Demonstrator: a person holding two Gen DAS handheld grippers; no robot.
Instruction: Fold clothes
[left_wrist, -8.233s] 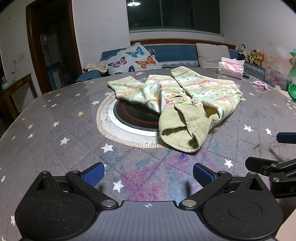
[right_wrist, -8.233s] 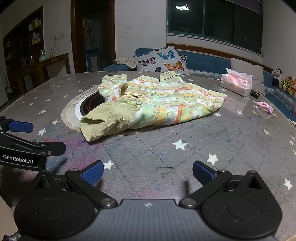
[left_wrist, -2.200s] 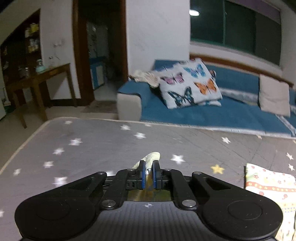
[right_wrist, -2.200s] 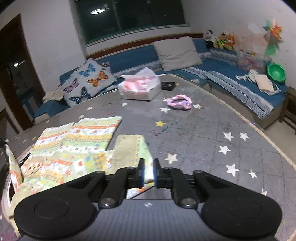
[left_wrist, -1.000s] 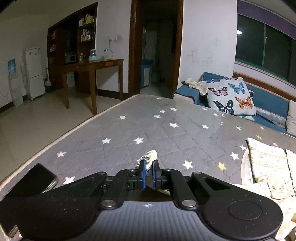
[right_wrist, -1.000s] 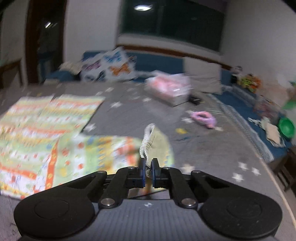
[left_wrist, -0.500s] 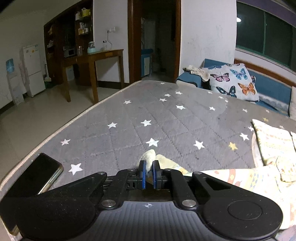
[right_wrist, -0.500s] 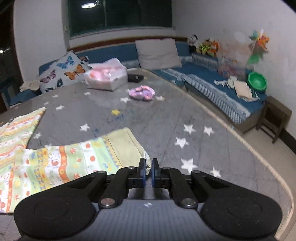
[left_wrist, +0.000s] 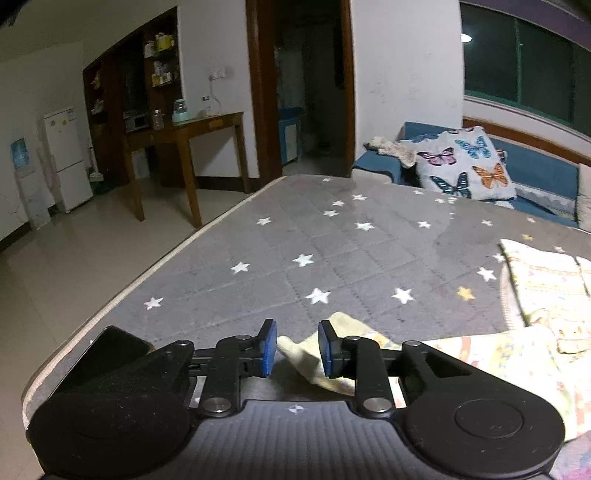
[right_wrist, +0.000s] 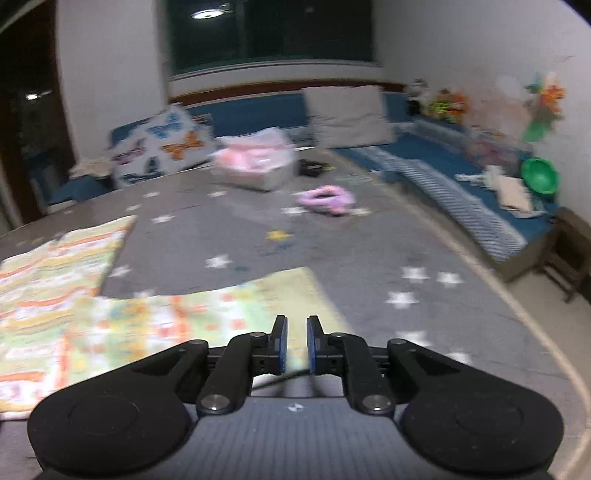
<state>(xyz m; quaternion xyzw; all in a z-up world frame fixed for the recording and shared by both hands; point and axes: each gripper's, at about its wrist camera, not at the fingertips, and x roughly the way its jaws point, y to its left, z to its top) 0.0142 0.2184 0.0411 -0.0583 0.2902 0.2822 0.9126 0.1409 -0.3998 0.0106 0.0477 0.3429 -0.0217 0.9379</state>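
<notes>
A yellow-green patterned child's garment (left_wrist: 532, 306) lies spread on the grey star-print table. In the left wrist view one sleeve cuff (left_wrist: 303, 347) lies flat between the jaws of my left gripper (left_wrist: 294, 347), which is open and no longer pinches it. In the right wrist view, which is blurred, the other sleeve (right_wrist: 207, 314) lies stretched flat on the table, its cuff end just ahead of my right gripper (right_wrist: 294, 343), which is slightly open and empty.
A dark phone (left_wrist: 118, 343) lies near the table's left edge (left_wrist: 155, 266). A pink tissue box (right_wrist: 255, 162) and a pink hair tie (right_wrist: 327, 199) sit further back. A blue sofa with a butterfly pillow (left_wrist: 458, 166) stands behind the table.
Both grippers held the sleeve cuffs shut half a second ago and have now opened. Both cuffs have dropped flat onto the table, with the sleeves spread outward.
</notes>
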